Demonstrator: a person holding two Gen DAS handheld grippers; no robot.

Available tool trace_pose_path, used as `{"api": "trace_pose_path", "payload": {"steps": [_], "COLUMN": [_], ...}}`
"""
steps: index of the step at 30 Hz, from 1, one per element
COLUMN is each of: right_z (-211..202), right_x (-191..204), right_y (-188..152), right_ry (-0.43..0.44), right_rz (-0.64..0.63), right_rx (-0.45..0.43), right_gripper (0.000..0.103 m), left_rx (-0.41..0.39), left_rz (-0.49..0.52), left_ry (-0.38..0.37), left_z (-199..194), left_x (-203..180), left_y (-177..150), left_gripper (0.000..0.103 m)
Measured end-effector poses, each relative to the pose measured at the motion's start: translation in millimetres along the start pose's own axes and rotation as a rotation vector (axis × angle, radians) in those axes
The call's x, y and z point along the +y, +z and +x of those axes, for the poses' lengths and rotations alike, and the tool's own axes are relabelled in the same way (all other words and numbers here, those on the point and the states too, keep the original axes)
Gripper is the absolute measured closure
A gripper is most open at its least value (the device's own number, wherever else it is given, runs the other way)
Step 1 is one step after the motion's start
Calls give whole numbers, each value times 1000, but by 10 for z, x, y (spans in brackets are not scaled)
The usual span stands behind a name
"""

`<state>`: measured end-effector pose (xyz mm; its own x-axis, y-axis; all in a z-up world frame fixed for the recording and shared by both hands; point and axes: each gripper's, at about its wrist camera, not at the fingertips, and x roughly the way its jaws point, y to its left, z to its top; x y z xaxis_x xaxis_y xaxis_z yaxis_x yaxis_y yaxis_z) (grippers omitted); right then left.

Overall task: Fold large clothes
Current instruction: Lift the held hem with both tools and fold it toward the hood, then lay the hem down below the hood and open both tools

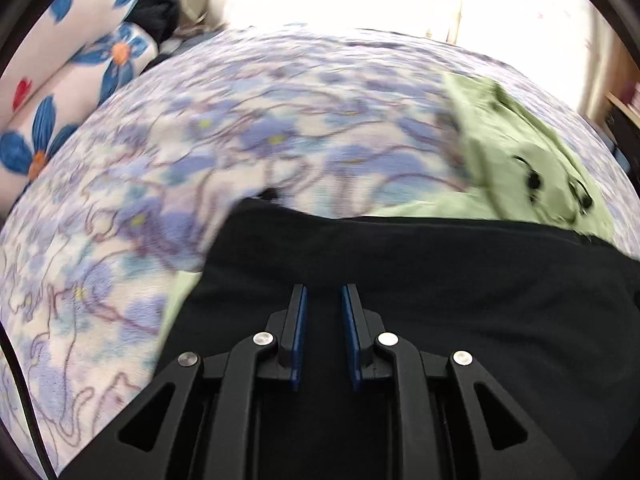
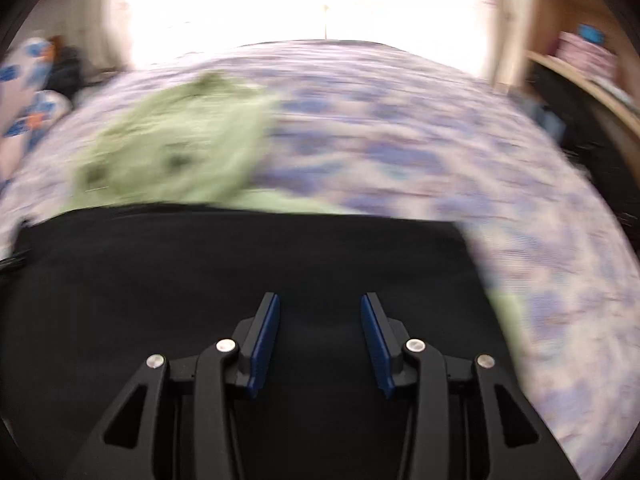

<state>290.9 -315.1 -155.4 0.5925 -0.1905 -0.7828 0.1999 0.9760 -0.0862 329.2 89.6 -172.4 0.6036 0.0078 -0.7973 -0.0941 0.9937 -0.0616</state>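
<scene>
A large black garment [image 1: 420, 280] lies flat on the bed, its far edge straight; it also fills the lower right wrist view [image 2: 240, 264]. A light green garment [image 1: 520, 160] with dark buttons lies crumpled beyond it, partly under the black one, and shows blurred in the right wrist view [image 2: 176, 148]. My left gripper [image 1: 324, 292] is open with a narrow gap, above the black garment, holding nothing. My right gripper [image 2: 320, 300] is open wider, also above the black garment and empty.
The bed cover [image 1: 200, 152] is a purple and blue floral blanket. Pillows with big blue flowers [image 1: 80, 60] lie at the far left beside a dark bundle [image 1: 158, 12]. A bright window is behind the bed. Wooden shelves [image 2: 592, 72] stand at the right.
</scene>
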Motion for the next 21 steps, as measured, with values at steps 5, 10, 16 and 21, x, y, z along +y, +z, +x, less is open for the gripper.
{"api": "trace_pose_path", "payload": {"steps": [5,10,16,21], "right_z": [-142,-763,-1219,-1210], "right_x": [-619,-342,432,739], "right_y": [-22,-311,-762,-1044], "right_ry": [11,158,354,340], "right_rz": [185,165,59,-43], "right_rx": [53,17,56,104], "right_gripper": [61,61,60,60], "left_rx": [32,22,57,84], "left_rz": [31,47,65,61], "left_ry": [18,-50,-114,-84], "left_z": [-53,-544,-1106,-1147], "left_x": [28,-75,-273,-260], "left_y": [31,-250,-864,-1240], "left_gripper": [83,63,39,39]}}
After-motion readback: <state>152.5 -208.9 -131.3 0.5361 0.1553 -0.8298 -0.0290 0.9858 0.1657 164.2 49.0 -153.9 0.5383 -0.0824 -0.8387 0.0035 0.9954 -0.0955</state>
